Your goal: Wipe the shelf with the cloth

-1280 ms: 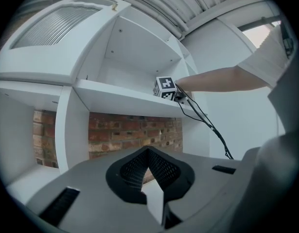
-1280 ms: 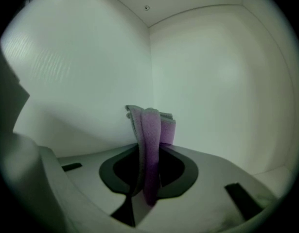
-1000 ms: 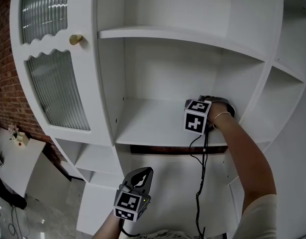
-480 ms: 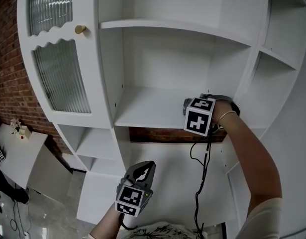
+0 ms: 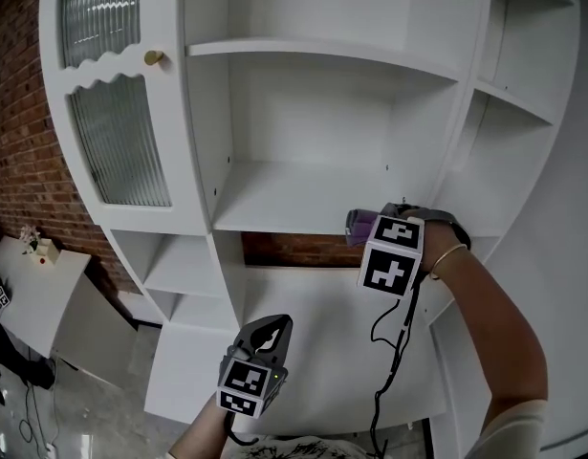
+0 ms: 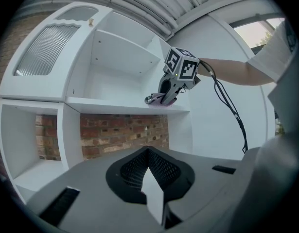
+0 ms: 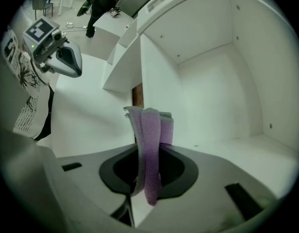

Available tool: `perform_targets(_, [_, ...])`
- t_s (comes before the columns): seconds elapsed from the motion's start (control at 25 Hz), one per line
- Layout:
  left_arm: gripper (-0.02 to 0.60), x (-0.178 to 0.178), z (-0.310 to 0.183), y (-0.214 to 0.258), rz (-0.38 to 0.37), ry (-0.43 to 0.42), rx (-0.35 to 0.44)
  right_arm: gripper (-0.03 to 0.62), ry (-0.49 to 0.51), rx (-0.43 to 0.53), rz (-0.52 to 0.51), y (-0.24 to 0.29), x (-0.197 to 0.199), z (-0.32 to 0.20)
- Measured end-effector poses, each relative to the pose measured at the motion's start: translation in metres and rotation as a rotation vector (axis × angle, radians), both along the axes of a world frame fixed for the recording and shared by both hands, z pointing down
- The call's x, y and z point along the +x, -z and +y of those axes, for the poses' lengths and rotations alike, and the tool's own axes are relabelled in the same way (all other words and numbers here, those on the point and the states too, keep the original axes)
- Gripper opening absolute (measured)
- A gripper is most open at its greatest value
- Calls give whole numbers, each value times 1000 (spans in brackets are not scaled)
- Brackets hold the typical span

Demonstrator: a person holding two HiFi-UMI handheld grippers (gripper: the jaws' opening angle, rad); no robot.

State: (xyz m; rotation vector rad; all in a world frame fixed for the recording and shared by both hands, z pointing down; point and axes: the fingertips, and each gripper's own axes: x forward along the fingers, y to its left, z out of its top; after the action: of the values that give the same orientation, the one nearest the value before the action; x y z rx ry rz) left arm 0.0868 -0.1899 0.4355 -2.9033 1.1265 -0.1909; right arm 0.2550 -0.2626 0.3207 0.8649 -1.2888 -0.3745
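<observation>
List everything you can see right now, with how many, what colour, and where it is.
shelf unit: one, white, fills the head view
door: one, white with ribbed glass, upper left of the unit
knob: one, brass, on the door
brick wall: one, red-brown, left of the unit
cloth: one, purple, at the middle shelf's front edge
cable: one, black, hanging from the right gripper
right gripper: one, shut on the cloth
left gripper: one, shut, empty, held low
</observation>
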Motion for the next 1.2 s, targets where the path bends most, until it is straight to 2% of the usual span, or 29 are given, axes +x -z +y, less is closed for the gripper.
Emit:
perform_targets(0.12, [6, 2, 11, -1, -6, -8, -11, 83, -17, 14, -12, 0, -2, 18])
perform_targets(0.2, [6, 3, 19, -1, -13, -16, -22, 83, -23, 76, -41, 6, -6, 27])
perform_targets(0.28, [6, 3, 22, 1, -5, -17, -9, 83, -16, 172, -112, 13, -11, 34])
perform_targets(0.56, [6, -1, 25, 9, 6, -14, 22, 83, -5, 493, -438, 14, -18, 57])
perform_targets(0.64, [6, -2, 27, 10, 8, -15, 28, 83, -11, 566, -572, 8, -19, 65])
perform_targets(0.76, [6, -4, 28, 12, 8, -15, 31, 81, 5, 652, -846, -2, -27, 75])
perform_targets(0.84, [6, -5, 29, 14, 17, -11, 34, 81, 20, 680, -1015, -10, -35, 81])
perform_targets(0.92, [6, -8, 29, 16, 26, -5, 43, 81, 50, 674, -1132, -21, -45, 88])
perform_targets(1.08, [6, -18, 28, 12, 17, 6, 51, 78, 157, 595, -1256, -54, -71, 103])
perform_targets(1.2, [6, -26, 28, 8, 33, 13, 46, 77, 171, 557, -1314, -80, -78, 112])
